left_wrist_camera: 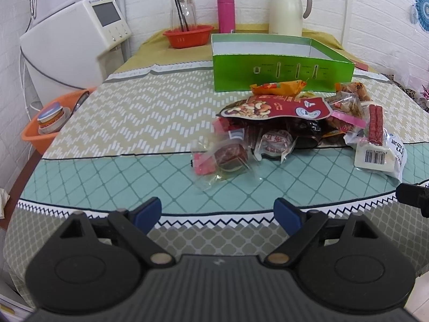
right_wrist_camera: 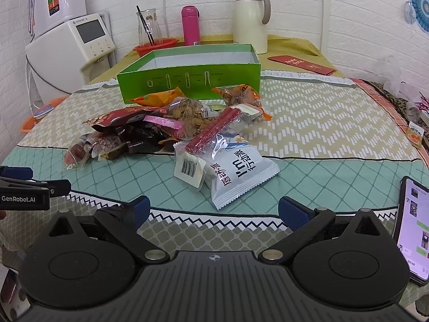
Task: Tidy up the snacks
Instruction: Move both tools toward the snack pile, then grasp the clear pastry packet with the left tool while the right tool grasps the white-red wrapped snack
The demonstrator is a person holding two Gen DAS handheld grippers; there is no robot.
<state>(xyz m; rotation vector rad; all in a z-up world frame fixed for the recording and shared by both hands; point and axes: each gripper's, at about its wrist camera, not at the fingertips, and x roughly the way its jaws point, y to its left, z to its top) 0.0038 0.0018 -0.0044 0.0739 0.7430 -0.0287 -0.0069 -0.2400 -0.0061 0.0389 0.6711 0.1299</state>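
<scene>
A heap of snack packets lies mid-table in front of an empty green box (left_wrist_camera: 281,72) (right_wrist_camera: 187,80). On top is a red nut pouch (left_wrist_camera: 276,107) (right_wrist_camera: 115,118). A clear-wrapped reddish snack (left_wrist_camera: 228,155) lies nearest my left gripper (left_wrist_camera: 218,214), which hangs open over the table's front edge, nothing between its blue pads. A white packet with dark lettering (right_wrist_camera: 238,171) and a red stick pack (right_wrist_camera: 214,128) lie just ahead of my right gripper (right_wrist_camera: 214,212), also open and empty. The left gripper's side shows at the right wrist view's left edge (right_wrist_camera: 32,187).
Along the back wall stand a pink bottle (left_wrist_camera: 226,12), a cream thermos jug (left_wrist_camera: 288,8), a glass pitcher (left_wrist_camera: 182,10) and a red bowl (left_wrist_camera: 187,36). A white appliance (left_wrist_camera: 72,45) sits at left, an orange basket (left_wrist_camera: 45,128) beside it. A lit phone (right_wrist_camera: 414,230) lies at right.
</scene>
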